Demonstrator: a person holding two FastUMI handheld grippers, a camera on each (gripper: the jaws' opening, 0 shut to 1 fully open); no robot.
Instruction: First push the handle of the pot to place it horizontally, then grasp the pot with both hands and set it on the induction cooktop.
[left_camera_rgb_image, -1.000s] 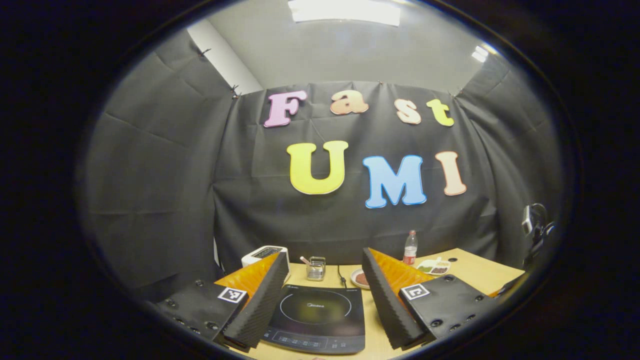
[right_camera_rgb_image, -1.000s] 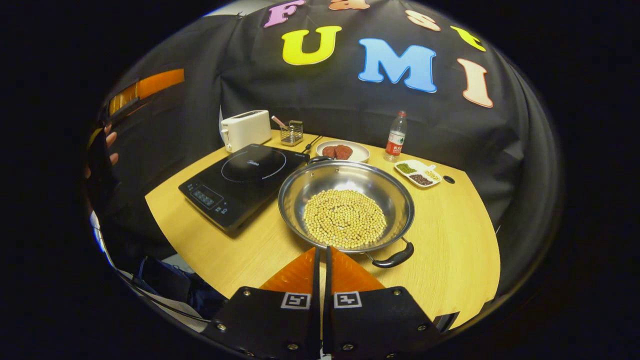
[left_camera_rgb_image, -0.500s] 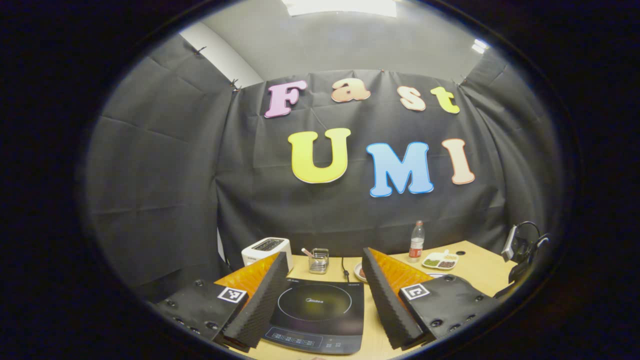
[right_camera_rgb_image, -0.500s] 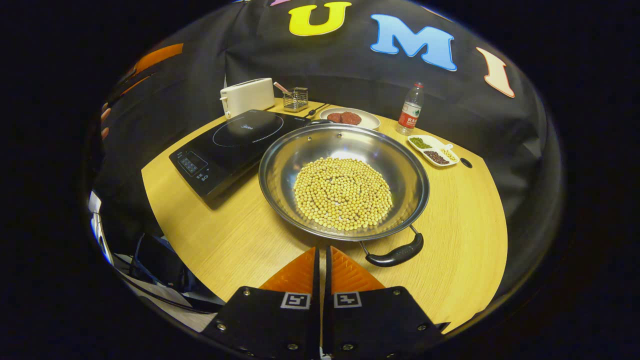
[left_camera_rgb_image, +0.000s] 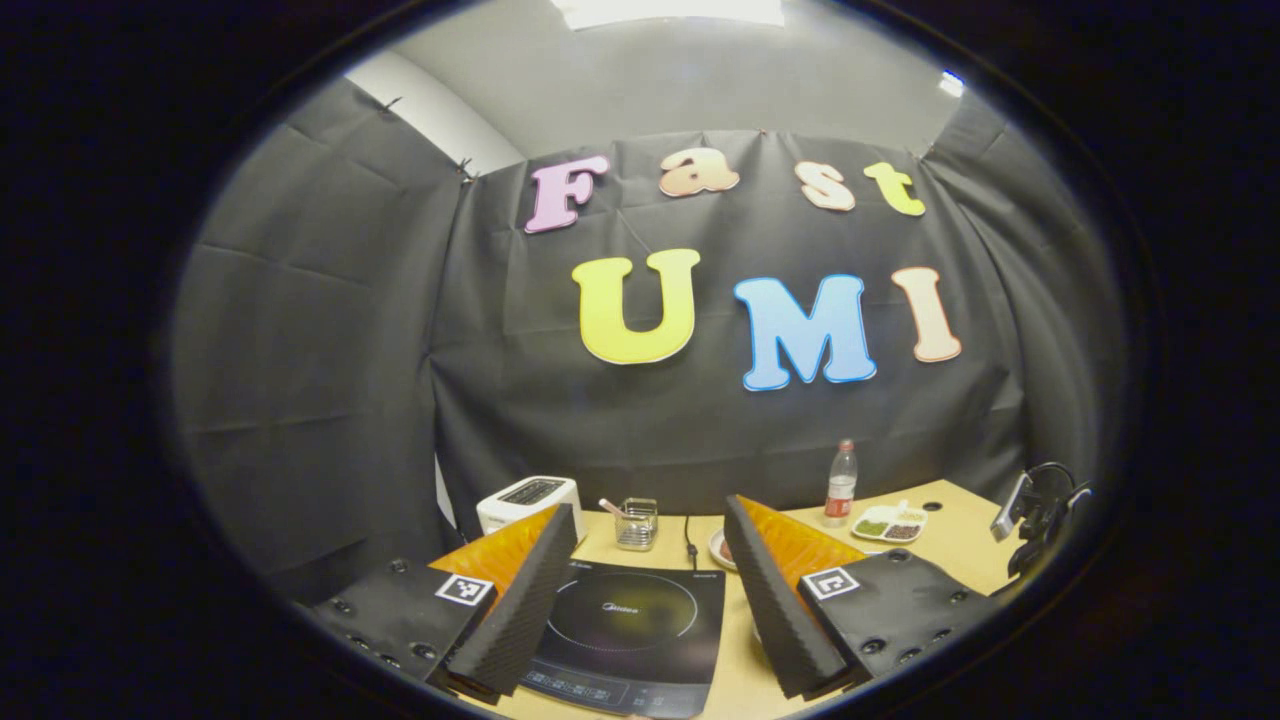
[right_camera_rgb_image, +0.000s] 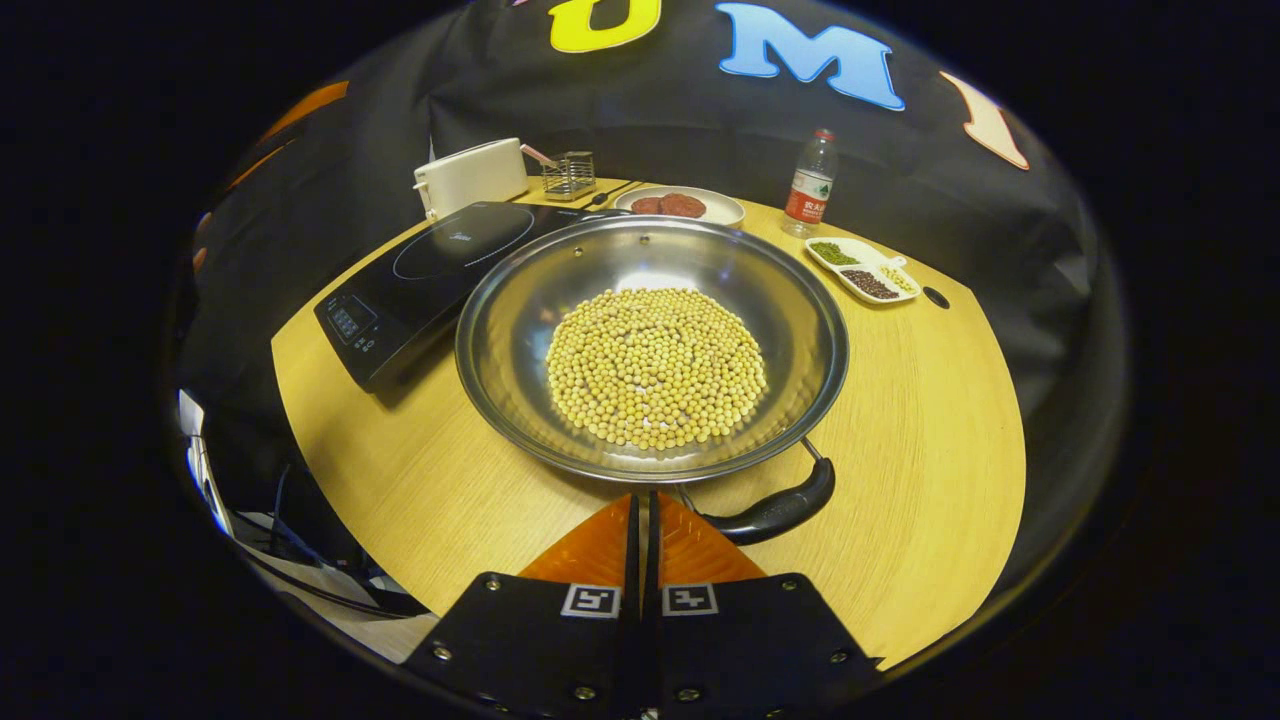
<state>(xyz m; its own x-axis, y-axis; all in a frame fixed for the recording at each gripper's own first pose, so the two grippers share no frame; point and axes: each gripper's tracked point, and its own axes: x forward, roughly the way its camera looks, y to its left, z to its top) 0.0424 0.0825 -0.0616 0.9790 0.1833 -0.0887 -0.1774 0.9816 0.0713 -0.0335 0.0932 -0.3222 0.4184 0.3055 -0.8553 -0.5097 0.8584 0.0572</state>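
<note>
Lying just beyond right hand-held gripper (right_camera_rgb_image: 643, 505): pot (right_camera_rgb_image: 652, 345)

And here we are in a recording booth dressed up as a kitchen corner. Black cloth (left_camera_rgb_image: 320, 330) hangs in pinned folds on every side, a plain ceiling with a strip light (left_camera_rgb_image: 668, 10) above it. In the middle, a round-edged wooden table (right_camera_rgb_image: 930, 420) laid like a cooking station: an induction cooktop (right_camera_rgb_image: 430, 270) at the left, a steel pot (right_camera_rgb_image: 650, 345) full of pale beans beside it. At the far edge sit a white toaster (right_camera_rgb_image: 470, 175), a wire holder (right_camera_rgb_image: 568, 175), a plate of meat (right_camera_rgb_image: 678, 205), a water bottle (right_camera_rgb_image: 808, 185) and a divided dish of pulses (right_camera_rgb_image: 865, 270). Loose cables (right_camera_rgb_image: 290, 560) trail under the near left edge.
</note>
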